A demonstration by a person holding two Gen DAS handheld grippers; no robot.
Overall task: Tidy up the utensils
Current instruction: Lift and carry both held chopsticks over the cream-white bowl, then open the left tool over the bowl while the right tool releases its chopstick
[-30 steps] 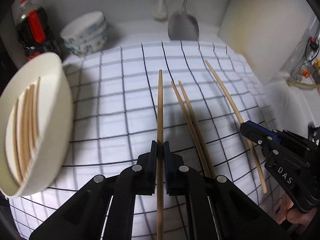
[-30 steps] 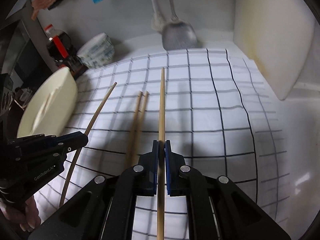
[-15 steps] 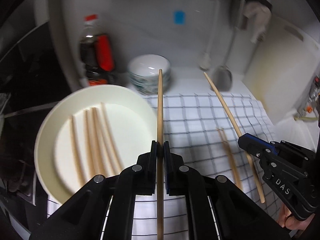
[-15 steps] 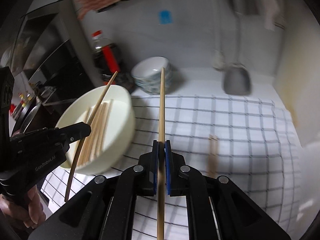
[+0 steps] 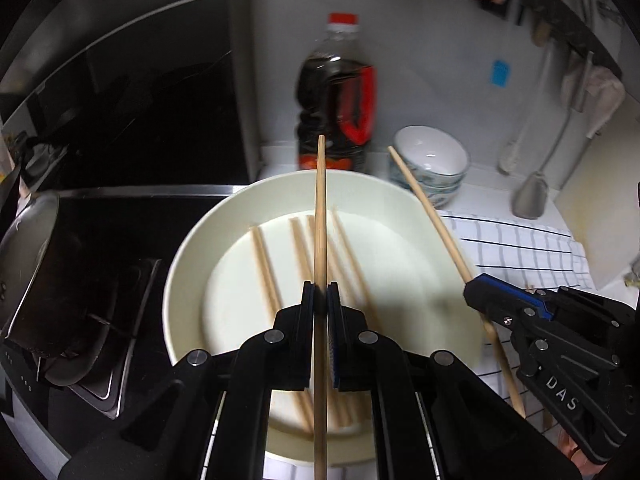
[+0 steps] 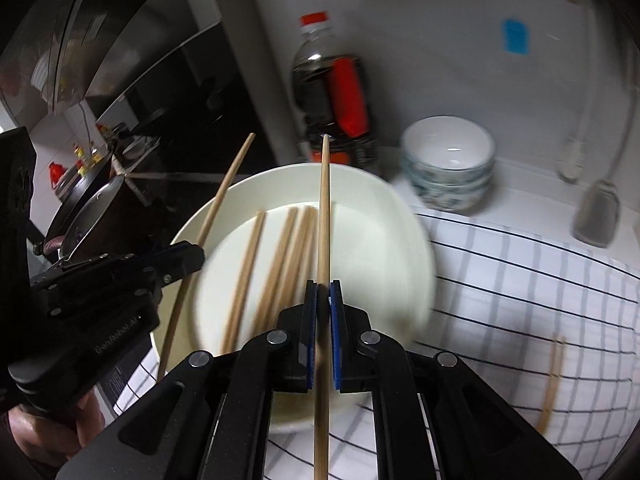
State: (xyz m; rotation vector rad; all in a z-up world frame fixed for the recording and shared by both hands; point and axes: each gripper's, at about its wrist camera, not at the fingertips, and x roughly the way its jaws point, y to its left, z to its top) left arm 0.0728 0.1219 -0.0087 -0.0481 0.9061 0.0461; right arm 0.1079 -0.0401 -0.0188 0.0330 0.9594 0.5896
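Over a cream plate (image 5: 184,280) at the edge of a kitchen table, two hand-held grippers each carry a single wooden chopstick. The left gripper (image 5: 320,300) is clamped shut on its chopstick (image 5: 320,208), which points straight ahead across the plate toward a dark bottle with a red cap and label (image 5: 336,112). The right gripper (image 6: 322,300) is likewise closed on a chopstick (image 6: 324,208), held above the plate's right half. From the left wrist view the right gripper appears at the plate's right rim, its chopstick slanting up toward a stack of patterned bowls (image 5: 432,164). Several loose chopsticks (image 6: 276,264) already lie side by side in the plate's well. More chopsticks (image 6: 554,380) rest on the black-and-white checked cloth (image 6: 540,280) to the right, well apart from the plate; motion blur hides how many. A metal spatula (image 6: 598,216) hangs against the back wall, and a steel pot (image 5: 32,272) sits on the dark stove to the left.
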